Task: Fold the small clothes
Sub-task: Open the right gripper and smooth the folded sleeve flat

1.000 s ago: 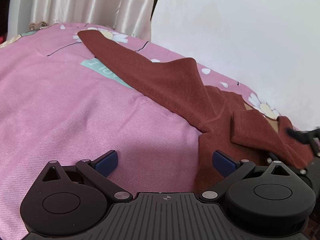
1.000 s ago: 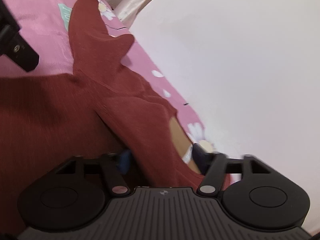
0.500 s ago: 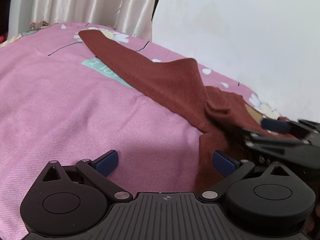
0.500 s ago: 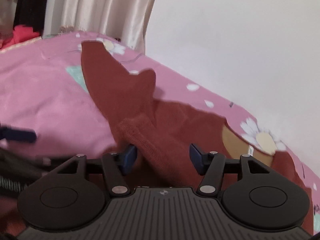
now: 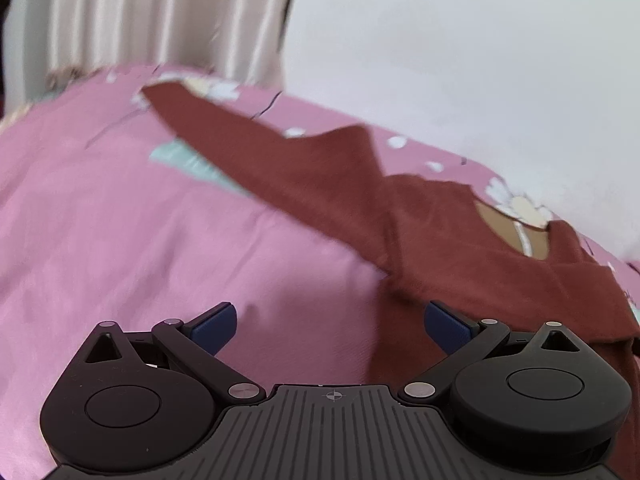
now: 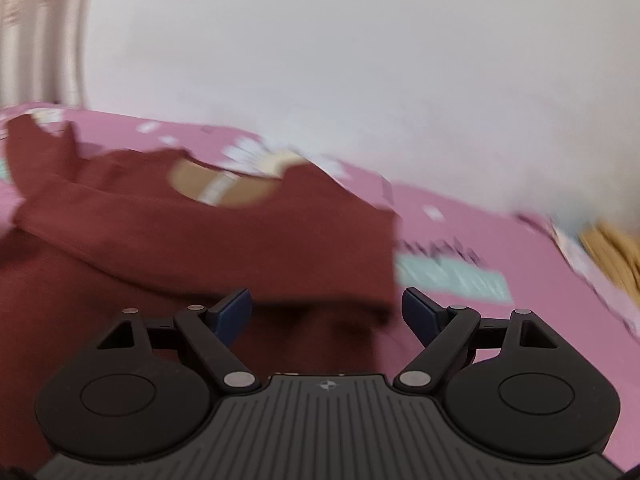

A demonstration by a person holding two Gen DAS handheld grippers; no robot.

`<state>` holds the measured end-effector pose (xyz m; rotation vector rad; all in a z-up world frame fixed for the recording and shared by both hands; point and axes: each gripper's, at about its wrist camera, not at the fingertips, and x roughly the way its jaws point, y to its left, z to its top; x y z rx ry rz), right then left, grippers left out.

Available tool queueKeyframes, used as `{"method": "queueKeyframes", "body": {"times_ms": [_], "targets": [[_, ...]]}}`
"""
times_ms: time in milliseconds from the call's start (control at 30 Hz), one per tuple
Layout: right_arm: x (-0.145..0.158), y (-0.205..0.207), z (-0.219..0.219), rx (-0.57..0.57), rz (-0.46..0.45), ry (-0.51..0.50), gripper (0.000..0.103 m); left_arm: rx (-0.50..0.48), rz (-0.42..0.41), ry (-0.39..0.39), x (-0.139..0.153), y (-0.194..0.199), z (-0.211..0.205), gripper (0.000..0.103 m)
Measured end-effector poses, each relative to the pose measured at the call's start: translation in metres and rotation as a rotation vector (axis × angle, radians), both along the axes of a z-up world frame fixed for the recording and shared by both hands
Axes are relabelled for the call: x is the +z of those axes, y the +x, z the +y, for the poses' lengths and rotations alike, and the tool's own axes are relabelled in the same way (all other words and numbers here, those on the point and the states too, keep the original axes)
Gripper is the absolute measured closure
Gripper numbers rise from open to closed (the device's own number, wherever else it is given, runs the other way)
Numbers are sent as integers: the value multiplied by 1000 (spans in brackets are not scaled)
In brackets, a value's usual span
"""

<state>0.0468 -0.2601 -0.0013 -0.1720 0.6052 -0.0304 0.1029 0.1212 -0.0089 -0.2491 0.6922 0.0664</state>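
A small rust-brown sweater (image 5: 460, 240) lies on a pink bedsheet (image 5: 120, 240). One long sleeve (image 5: 256, 152) stretches away to the far left; the other sleeve (image 6: 208, 236) lies folded across the body below the tan neck opening (image 6: 220, 188). My left gripper (image 5: 330, 326) is open over the sheet, its right pad (image 5: 446, 326) at the sweater's left edge. My right gripper (image 6: 326, 314) hovers over the sweater's right side, jaws opening, nothing pressed between the pads. The right wrist view is motion-blurred.
A white wall (image 5: 460, 60) runs along the far side of the bed, and a pale curtain (image 5: 152, 16) hangs at the back left. Something yellow-tan (image 6: 612, 252) lies at the far right. The sheet carries daisy prints (image 5: 516, 204) and teal patches (image 6: 448, 276).
My right gripper let go of the folded sleeve, opened wide and swept right across the sweater, out of the left wrist view. The left gripper rose slightly and stayed open.
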Motion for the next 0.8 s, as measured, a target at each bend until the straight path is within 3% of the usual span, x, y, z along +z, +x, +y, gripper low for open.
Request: {"method": "queueKeyframes", "body": {"times_ms": [133, 233, 333, 467, 600, 700, 800], "targets": [[-12, 7, -11, -18, 22, 17, 18, -29, -38, 63, 18, 20, -21, 0], [-17, 12, -17, -24, 29, 37, 18, -53, -29, 64, 16, 47, -38, 0], [-19, 25, -19, -23, 31, 48, 18, -71, -6, 59, 2, 76, -54, 0], [-29, 41, -16, -23, 59, 33, 18, -42, 74, 122, -39, 102, -64, 0], [-26, 52, -23, -101, 12, 31, 18, -66, 38, 118, -37, 97, -63, 0], [-23, 60, -42, -228, 5, 113, 17, -55, 56, 113, -41, 99, -62, 0], [-29, 67, -36, -207, 44, 83, 18, -55, 62, 143, -41, 98, -66, 0]]}}
